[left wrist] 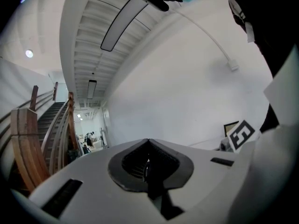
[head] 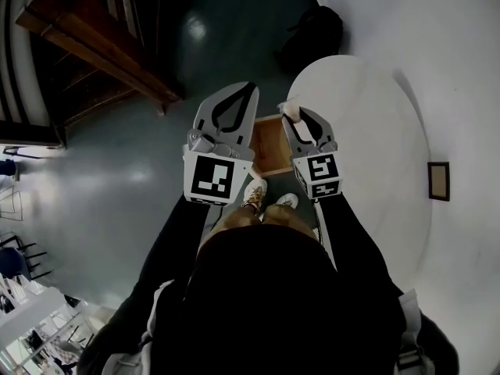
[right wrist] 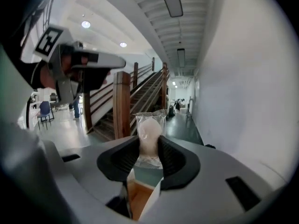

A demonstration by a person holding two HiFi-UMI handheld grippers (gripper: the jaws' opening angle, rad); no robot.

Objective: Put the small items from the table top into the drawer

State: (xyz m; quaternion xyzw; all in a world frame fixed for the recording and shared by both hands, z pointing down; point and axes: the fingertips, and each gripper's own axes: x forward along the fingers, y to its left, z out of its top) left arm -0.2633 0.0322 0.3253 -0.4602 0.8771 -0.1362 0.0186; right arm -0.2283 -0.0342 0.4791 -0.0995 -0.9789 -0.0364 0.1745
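Releasing the small clear packet (right wrist: 150,130), now pinched by the right tool (right wrist: 149,146) with the open drawer (right wrist: 139,197) just below its jaws, too early could see it dropped past the drawer's edge, while the left tool (left wrist: 148,143) is seen pressed together, empty.

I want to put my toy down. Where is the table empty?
Most of the round white table is bare, from the right claw across to the small dark frame by its edge. It's crowded at the open drawer, where the right claw holds a wrapped packet.
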